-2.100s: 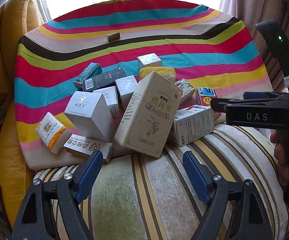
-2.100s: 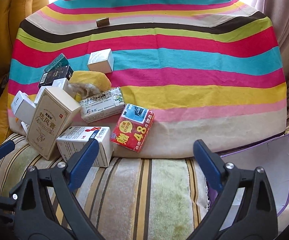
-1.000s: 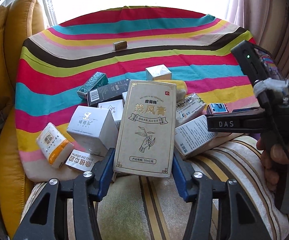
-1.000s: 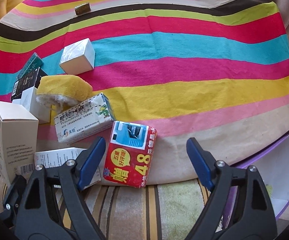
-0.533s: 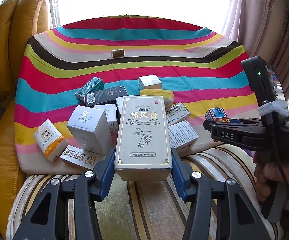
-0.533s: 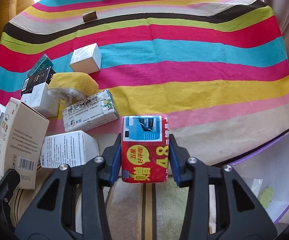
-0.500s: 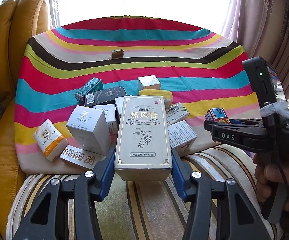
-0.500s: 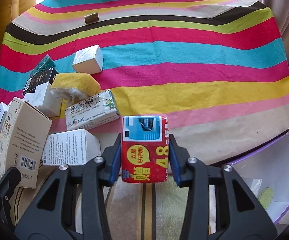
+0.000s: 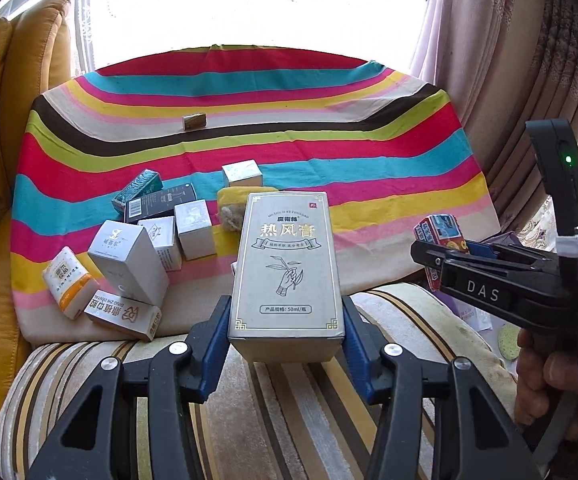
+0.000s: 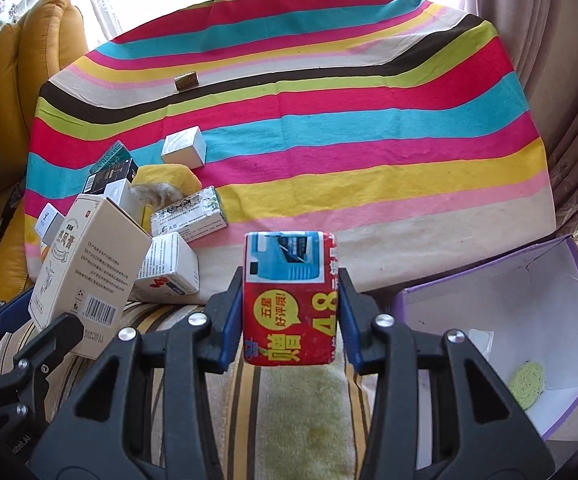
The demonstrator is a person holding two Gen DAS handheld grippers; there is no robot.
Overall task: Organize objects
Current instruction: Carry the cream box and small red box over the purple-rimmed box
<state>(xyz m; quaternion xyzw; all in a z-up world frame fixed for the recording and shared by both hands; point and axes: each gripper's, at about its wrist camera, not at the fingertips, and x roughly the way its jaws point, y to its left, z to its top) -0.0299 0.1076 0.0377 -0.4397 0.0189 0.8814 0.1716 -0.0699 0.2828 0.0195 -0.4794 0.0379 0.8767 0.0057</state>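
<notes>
While both tools are loaded, the left gripper (image 9: 287, 336) is clamped on the lower sides of the tall beige carton (image 9: 287, 268), which stands upright between the blue pads, raised above the striped cushion (image 9: 281, 420) and clear of the pile. To the right, the right gripper (image 10: 291, 322) is closed on the red-and-blue packet (image 10: 291, 298), gripped by its two side faces and held above the cushion edge. On the striped cloth (image 10: 329, 128) the remaining boxes lie clustered at the left: a white box (image 9: 127, 262) leaning beside an orange-and-white packet (image 9: 69, 282), a teal box (image 9: 137, 190) touching a black box (image 9: 161, 204), and a small silver box (image 9: 242, 173) further back. Beside the right gripper sits an open purple box (image 10: 501, 292), its white interior facing the camera.
</notes>
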